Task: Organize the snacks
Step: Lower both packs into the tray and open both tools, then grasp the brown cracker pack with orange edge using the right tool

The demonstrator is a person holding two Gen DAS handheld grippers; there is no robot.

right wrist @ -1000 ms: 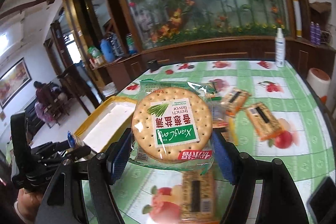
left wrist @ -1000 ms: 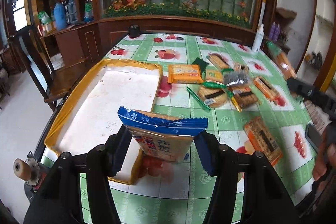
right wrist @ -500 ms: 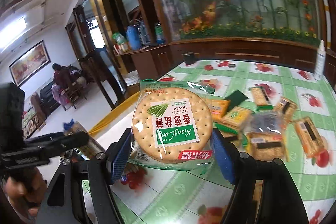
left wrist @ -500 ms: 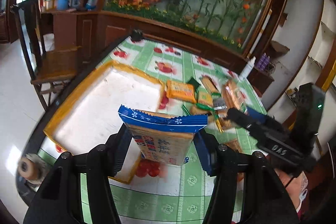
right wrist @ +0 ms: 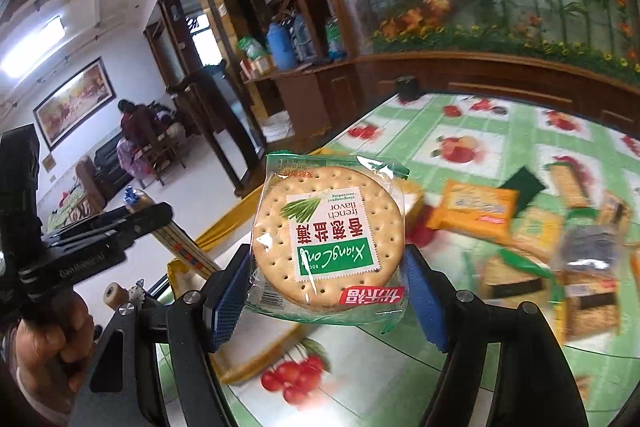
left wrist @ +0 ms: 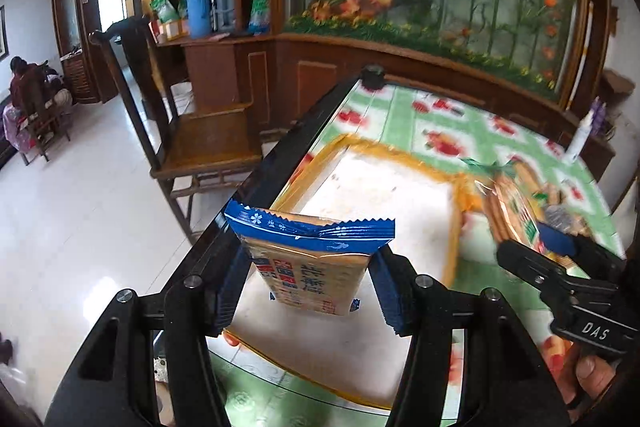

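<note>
Left gripper [left wrist: 308, 279]: tilted downward over the near-left part of the tray [left wrist: 400, 155]; its blue pads are clamped on the sides of the blue-topped snack packet [left wrist: 310, 259].
Left hand [right wrist: 48, 343]: wrapped around the handle at the left edge of the right wrist view.
Blue-topped snack packet: upright, crimped blue seal on top, long axis vertical, printed face toward the camera, above the tray's white floor.
Right gripper [right wrist: 326, 291]: angled down above the table [right wrist: 516, 131], beside the tray's right rim; pads closed on the round cracker pack [right wrist: 328, 235].
Round cracker pack: flat face to the camera, label upside down, red strip at the bottom.
Loose snacks [right wrist: 476, 211]: scattered on the tablecloth to the right.
</note>
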